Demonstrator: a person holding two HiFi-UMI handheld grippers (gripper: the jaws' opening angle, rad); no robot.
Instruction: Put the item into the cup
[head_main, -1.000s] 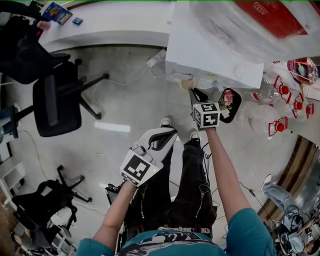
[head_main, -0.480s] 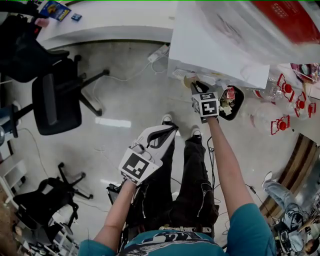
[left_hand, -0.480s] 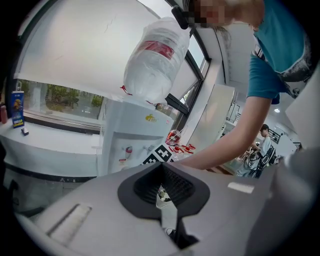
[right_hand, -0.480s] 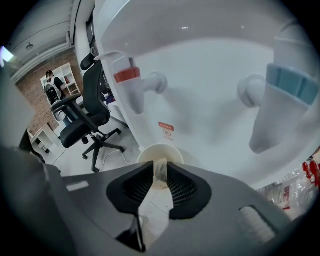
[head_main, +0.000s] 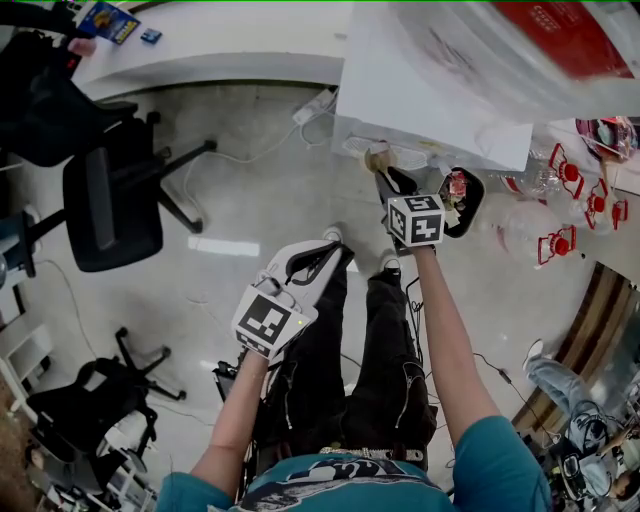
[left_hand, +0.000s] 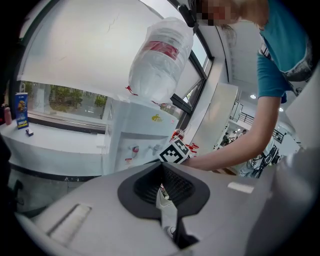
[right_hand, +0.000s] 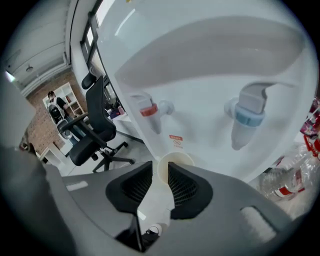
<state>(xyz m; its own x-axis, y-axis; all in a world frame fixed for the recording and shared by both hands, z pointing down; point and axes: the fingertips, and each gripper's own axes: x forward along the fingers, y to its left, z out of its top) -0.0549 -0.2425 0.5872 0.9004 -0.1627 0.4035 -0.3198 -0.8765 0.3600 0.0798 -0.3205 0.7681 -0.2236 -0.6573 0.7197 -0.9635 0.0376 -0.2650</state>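
A pale paper cup stands on the ledge of the white water dispenser, below the red tap. My right gripper is just in front of it. Its jaws have just been opening and stand apart, with the cup's near side between the tips and the pads off it. In the head view the right gripper points at the cup at the dispenser's front. My left gripper hangs lower over the floor. Its pads meet with nothing seen between them.
A blue tap is right of the red one. A black bin with rubbish sits beside the dispenser, and empty bottles with red handles lie to its right. A black office chair stands at the left, before a curved white counter.
The right gripper's jaws have spread and let go of the cup, which stays at the dispenser. The right hand pushed in, then drew back a little. The left gripper drifted slightly lower.
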